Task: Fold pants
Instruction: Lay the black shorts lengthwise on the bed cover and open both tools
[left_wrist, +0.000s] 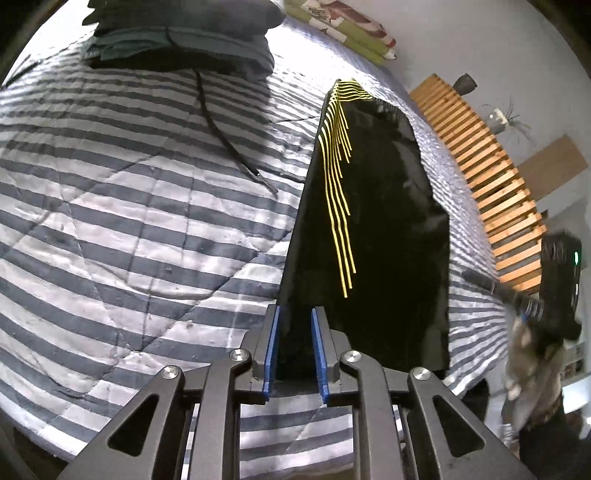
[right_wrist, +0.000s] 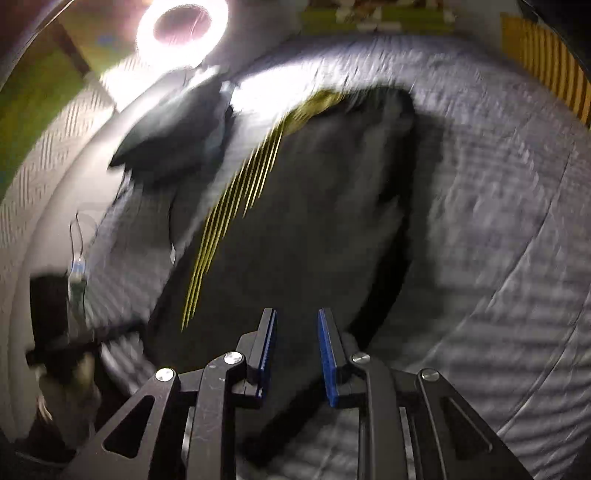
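Note:
Black pants (left_wrist: 388, 221) with thin yellow side stripes lie lengthwise on the striped quilt (left_wrist: 129, 221). My left gripper (left_wrist: 295, 314) is shut on the pants' near left edge, and dark cloth fills the narrow gap between the blue pads (left_wrist: 271, 347). That edge runs taut and straight away from the fingers. The right wrist view is blurred by motion. In it the pants (right_wrist: 314, 221) spread ahead of and below my right gripper (right_wrist: 297, 317), whose fingers stand slightly apart with no cloth clamped. From the left wrist view, the right gripper's body (left_wrist: 559, 284) sits off the pants' right side.
A stack of folded dark and green clothes (left_wrist: 177, 40) with a trailing black drawstring (left_wrist: 229, 147) sits at the far left of the bed. A wooden slatted panel (left_wrist: 491, 184) runs along the bed's right side. A bright ring light (right_wrist: 181, 29) shines at the upper left.

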